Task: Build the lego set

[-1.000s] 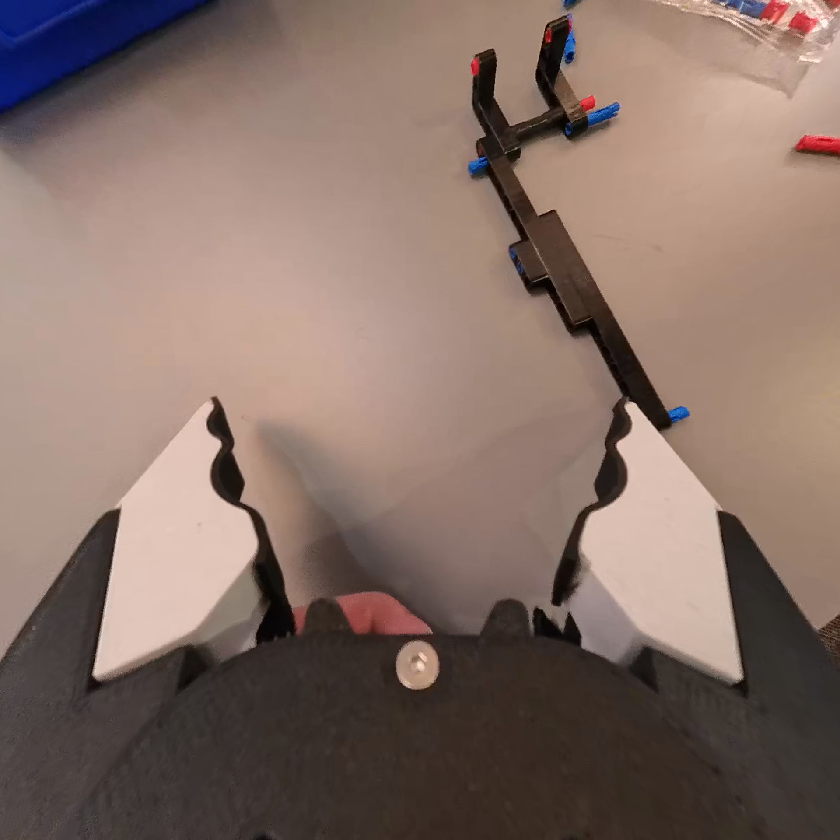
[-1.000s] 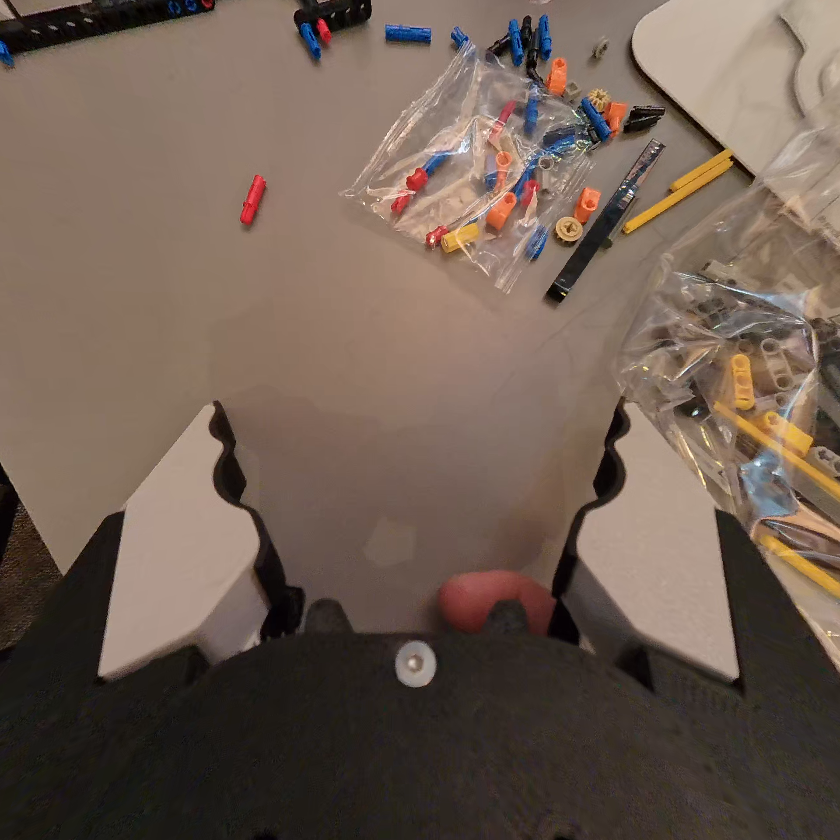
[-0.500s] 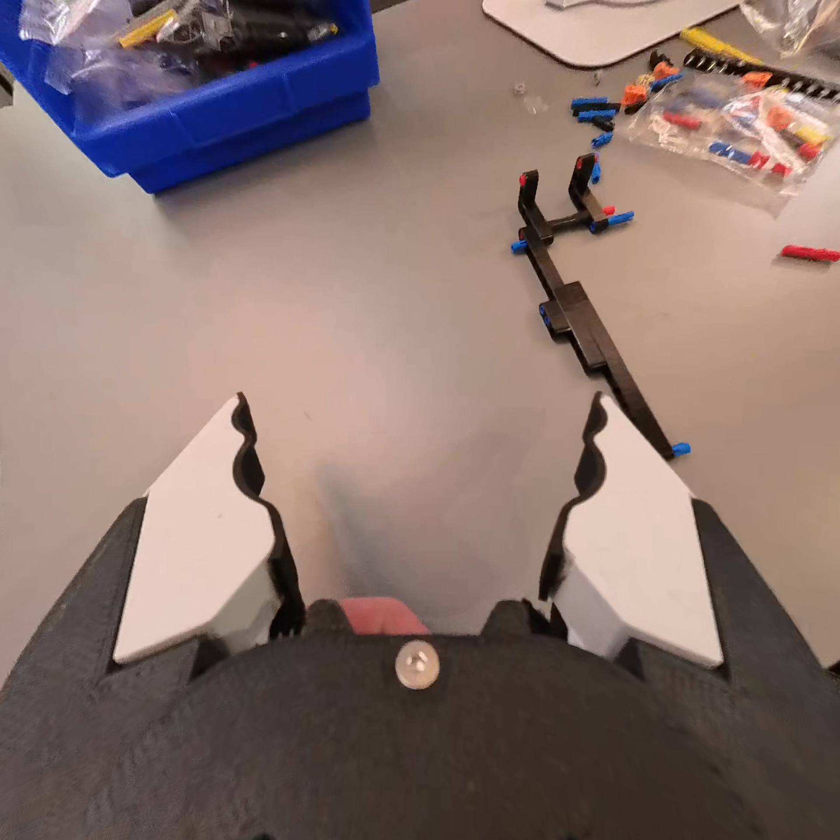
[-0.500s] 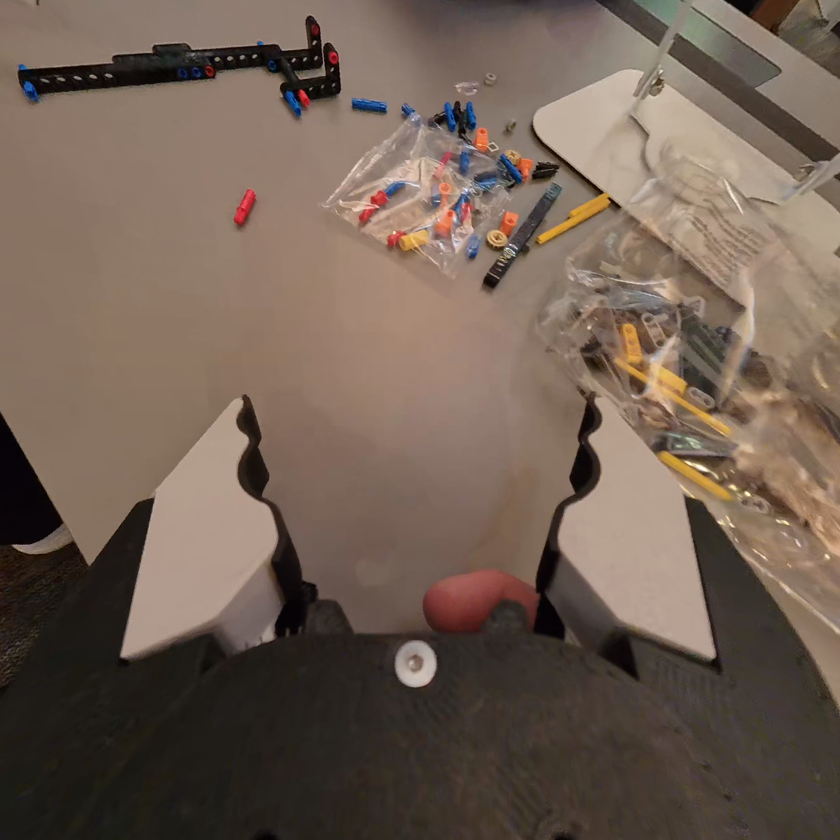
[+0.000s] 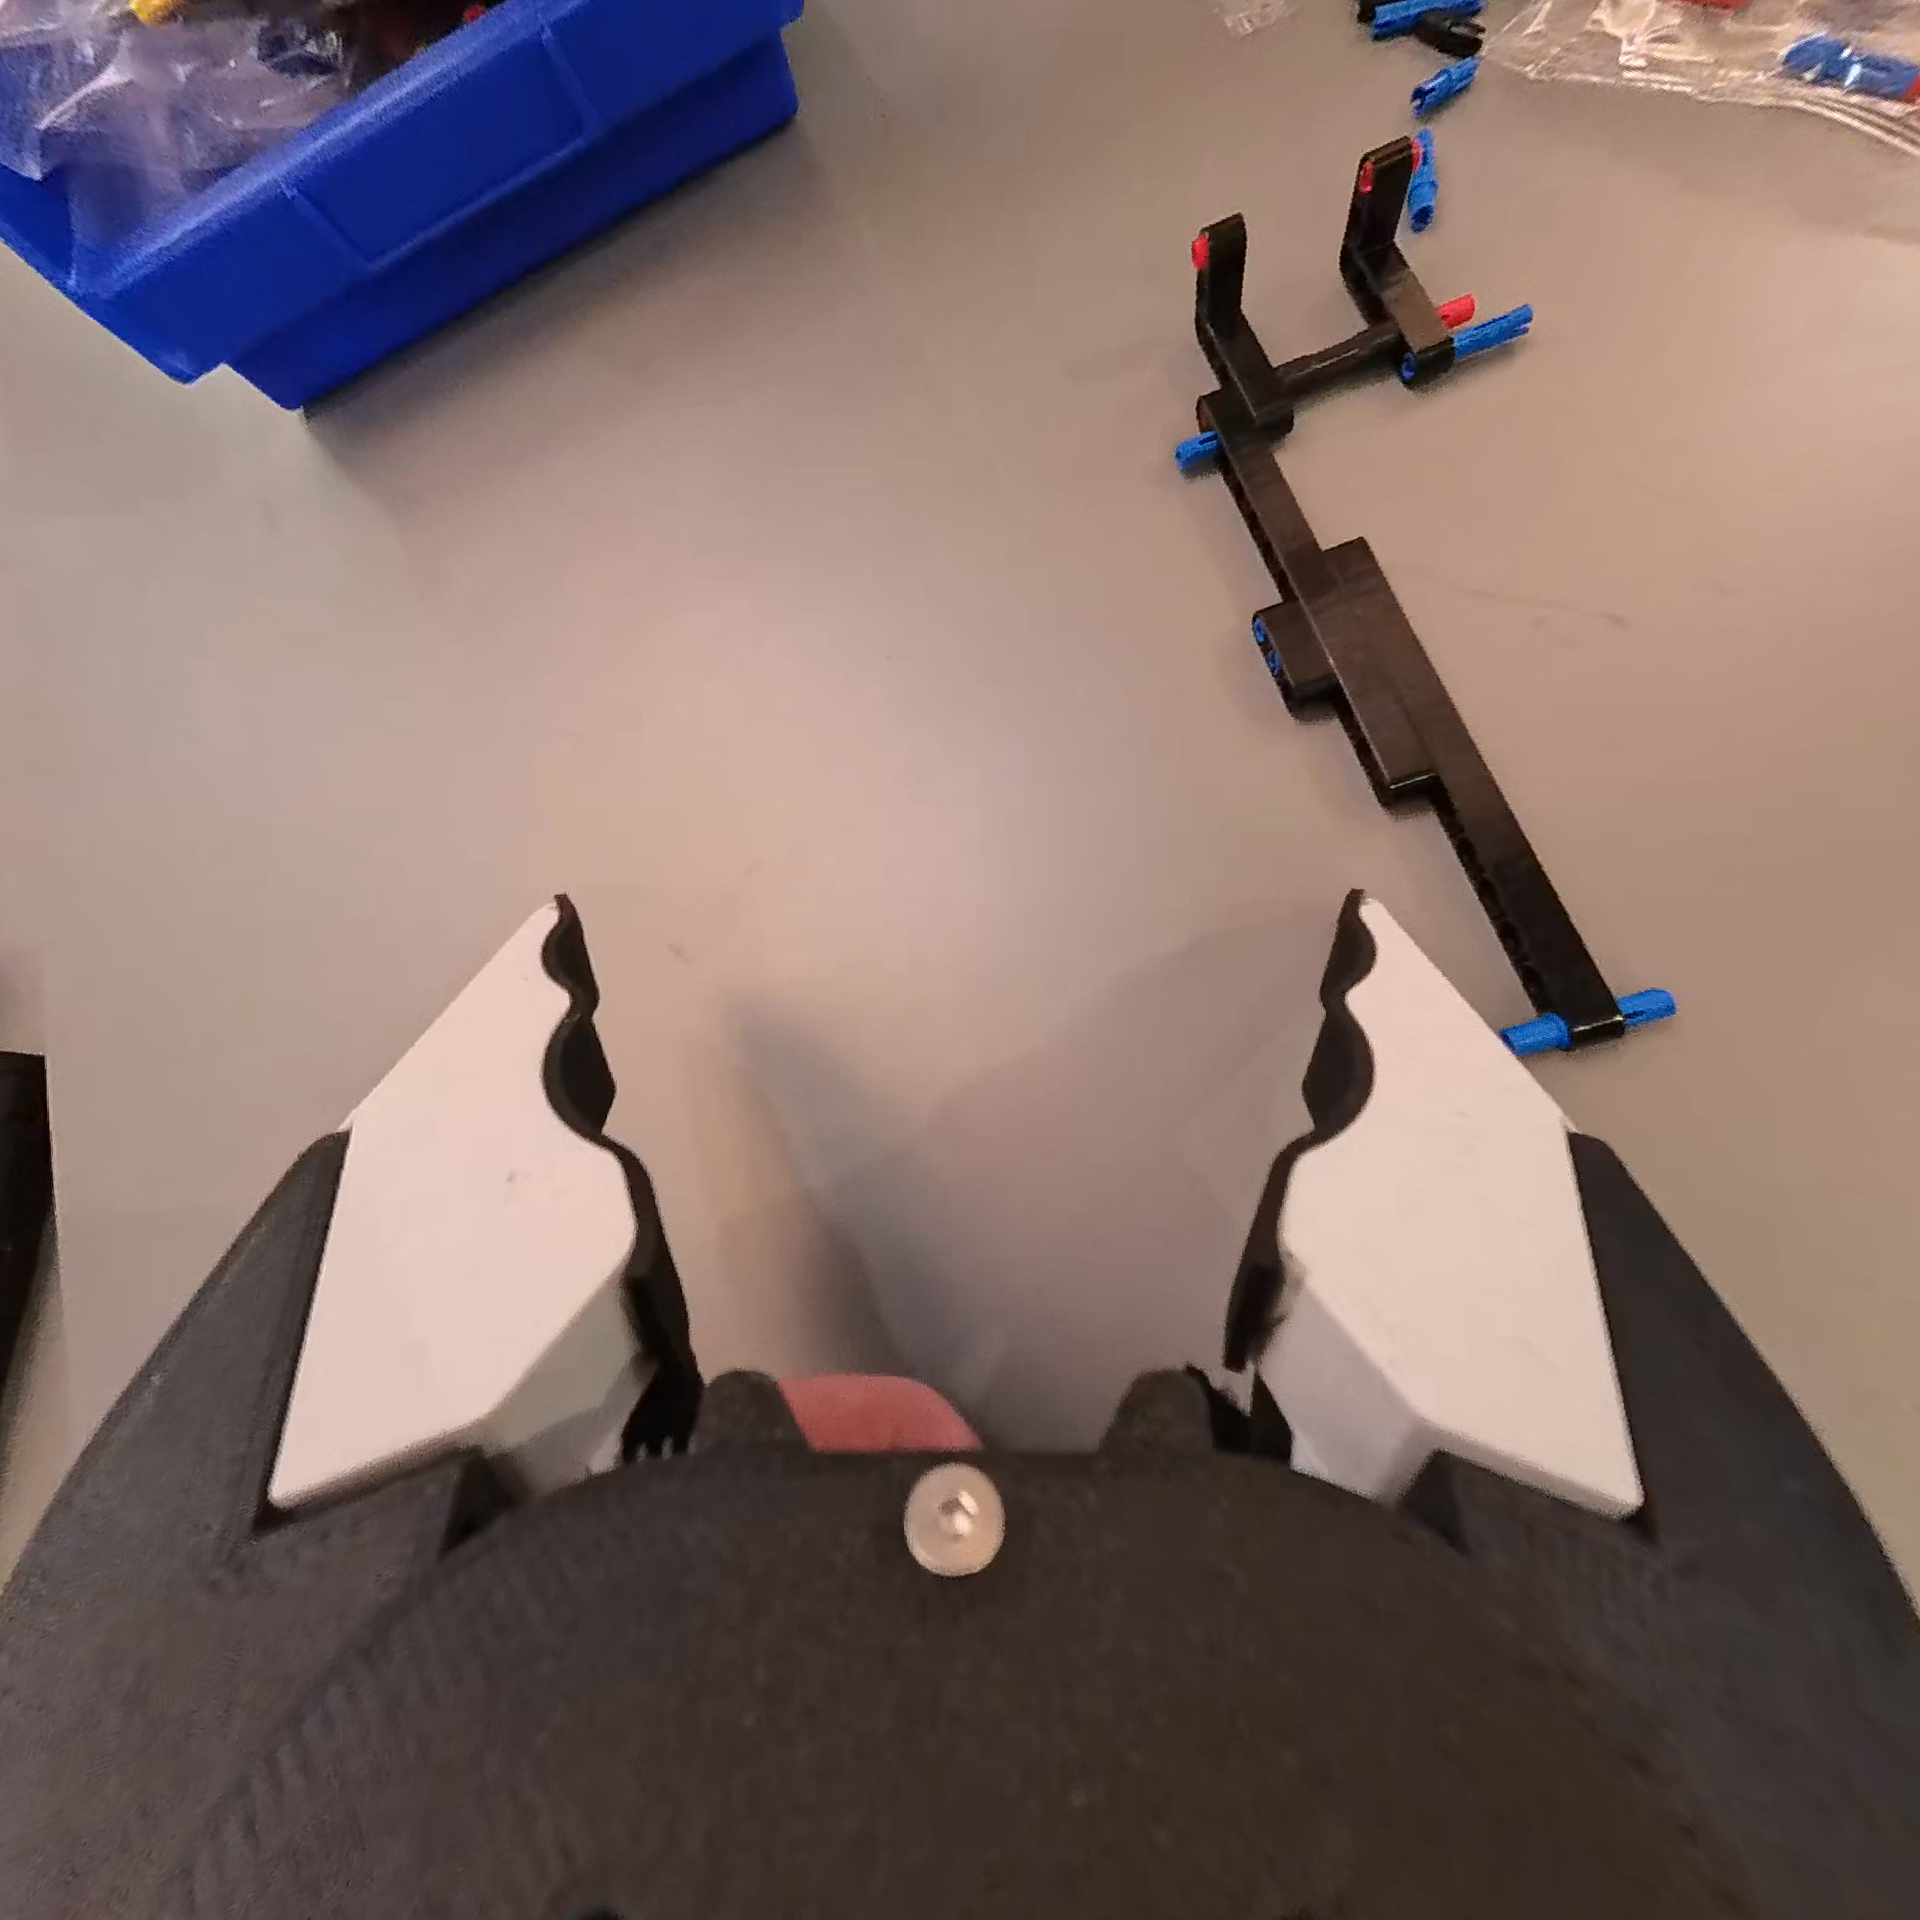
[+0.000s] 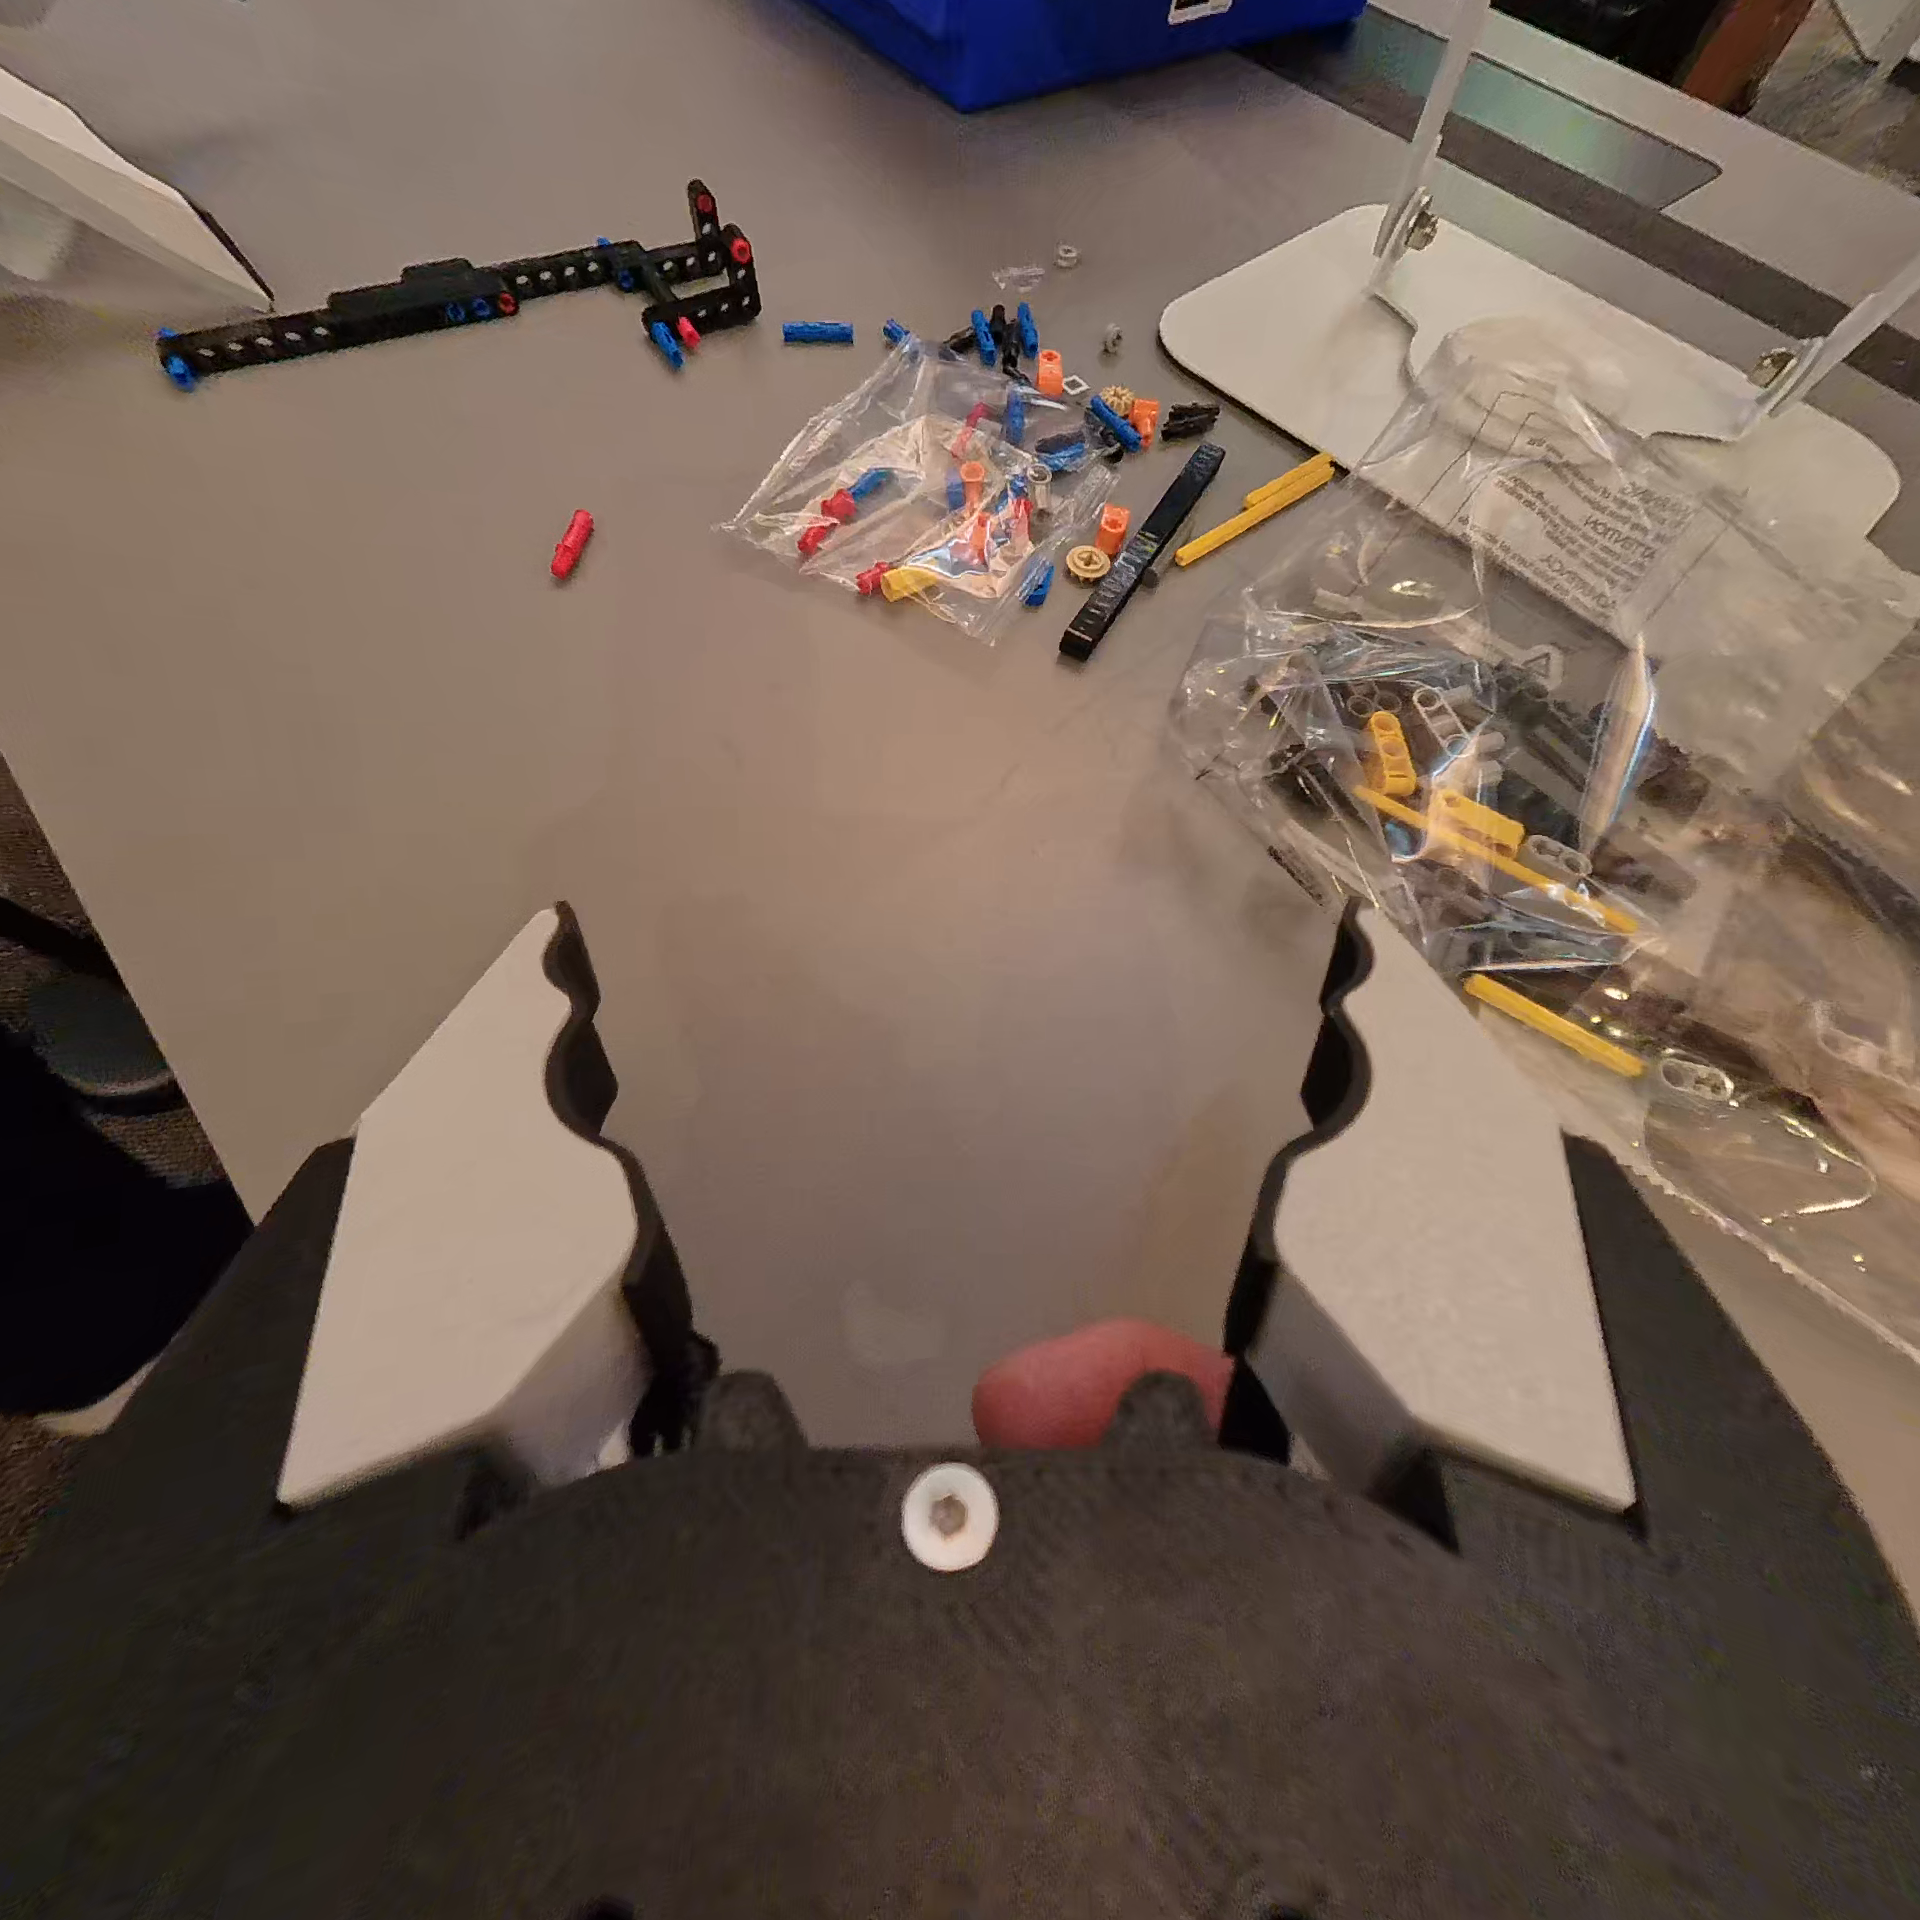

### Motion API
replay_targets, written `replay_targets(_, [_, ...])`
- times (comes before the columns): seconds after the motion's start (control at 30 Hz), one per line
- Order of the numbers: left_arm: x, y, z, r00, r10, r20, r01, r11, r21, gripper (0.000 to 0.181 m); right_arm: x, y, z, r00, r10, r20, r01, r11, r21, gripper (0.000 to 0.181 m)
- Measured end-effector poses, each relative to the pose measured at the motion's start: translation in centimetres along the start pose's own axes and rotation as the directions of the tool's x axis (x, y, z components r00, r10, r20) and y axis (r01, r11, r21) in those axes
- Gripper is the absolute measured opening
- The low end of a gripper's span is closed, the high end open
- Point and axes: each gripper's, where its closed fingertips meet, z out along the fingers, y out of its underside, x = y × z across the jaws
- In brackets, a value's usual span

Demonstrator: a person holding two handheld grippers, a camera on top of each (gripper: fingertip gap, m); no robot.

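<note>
A long black beam assembly (image 5: pixel 1382 675) with blue and red pins lies on the grey table, ahead and right of my left gripper (image 5: pixel 956 904), which is open and empty. The assembly also shows far left in the right wrist view (image 6: pixel 468 296). My right gripper (image 6: pixel 956 914) is open and empty above bare table. A loose red pin (image 6: pixel 570 542) lies ahead of it to the left. A small clear bag of pins and connectors (image 6: pixel 925 509) lies ahead. A loose black beam (image 6: pixel 1143 551) and yellow axles (image 6: pixel 1252 511) lie beside it.
A blue bin (image 5: pixel 395 177) with bagged parts stands at the far left in the left wrist view. A large clear bag of parts (image 6: pixel 1558 790) lies to the right of my right gripper. A white stand base (image 6: pixel 1351 343) is behind it. The table edge (image 6: pixel 114 935) runs at the left. The loose red pin (image 6: pixel 570 542) is about 15 centimeters from both grippers' fingertips. My right gripper's tips are some 15 centimeters from the loose black beam (image 6: pixel 1143 551).
Both grippers have pulled back and up from the table, so more of it shows. Both stay open and empty. The pieces on the table have not moved.
</note>
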Motion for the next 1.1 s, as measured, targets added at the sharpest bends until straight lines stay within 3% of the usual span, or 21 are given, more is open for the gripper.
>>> replay_targets(0.23, [0.6, -0.1, -0.1, 0.999, 0.020, -0.031, -0.020, 1.000, 0.007, 0.134, -0.1, 0.1, 0.1, 0.998, 0.040, 0.042, -0.039, 0.999, -0.014, 0.140])
replay_targets(0.53, [0.7, 0.1, 0.3, 0.998, -0.007, -0.060, 0.006, 1.000, -0.013, 0.130, 0.3, 1.0, 0.8, 0.999, 0.046, 0.001, -0.046, 0.995, -0.083, 0.143])
replay_targets(0.77, [0.3, 1.5, 1.1, 0.978, -0.183, -0.103, 0.168, 0.976, -0.141, 0.147, 0.2, 2.3, 1.5, 0.994, 0.108, 0.020, -0.103, 0.978, -0.179, 0.153])
replay_targets(0.9, [0.9, 1.5, 1.5, 0.976, -0.185, -0.113, 0.165, 0.972, -0.165, 0.158, -0.3, 3.1, 1.8, 0.993, 0.109, 0.051, -0.094, 0.966, -0.240, 0.155])
replay_targets(1.1, [1.2, 1.5, 1.4, 0.973, -0.209, -0.094, 0.191, 0.968, -0.165, 0.158, -0.8, 3.3, 1.9, 0.993, 0.093, 0.076, -0.070, 0.963, -0.259, 0.156])
